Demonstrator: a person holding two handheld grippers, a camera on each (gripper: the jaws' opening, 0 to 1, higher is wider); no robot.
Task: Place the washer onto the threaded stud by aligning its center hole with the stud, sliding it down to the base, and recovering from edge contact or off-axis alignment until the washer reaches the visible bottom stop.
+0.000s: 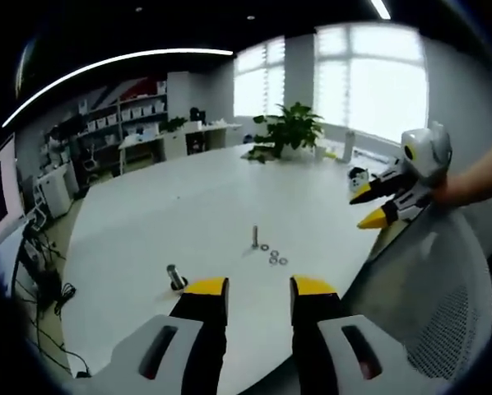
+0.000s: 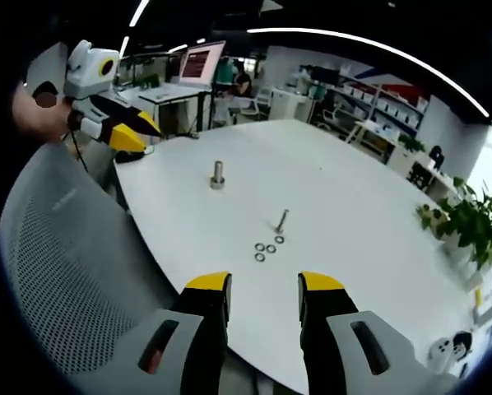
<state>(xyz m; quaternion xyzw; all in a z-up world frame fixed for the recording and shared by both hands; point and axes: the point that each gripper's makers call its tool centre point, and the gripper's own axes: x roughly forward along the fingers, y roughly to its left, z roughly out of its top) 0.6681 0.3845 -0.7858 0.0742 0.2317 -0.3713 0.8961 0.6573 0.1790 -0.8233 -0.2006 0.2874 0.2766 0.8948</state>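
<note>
Surface: large white surface (image 1: 188, 206), a mesh chair (image 2: 65, 280) at its edge.
Left gripper (image 1: 258, 288): jaws apart, empty.
Right gripper (image 2: 265, 284): jaws apart, empty.
Stud (image 1: 255, 237): upright mid-surface.
Washers (image 1: 275, 257): flat beside stud.
Bolt (image 1: 176, 277): apart, near left jaws.

Matt white table (image 2: 353, 206), seemingly metal stud (image 2: 282, 220), mesh chair (image 2: 57, 271).
</note>
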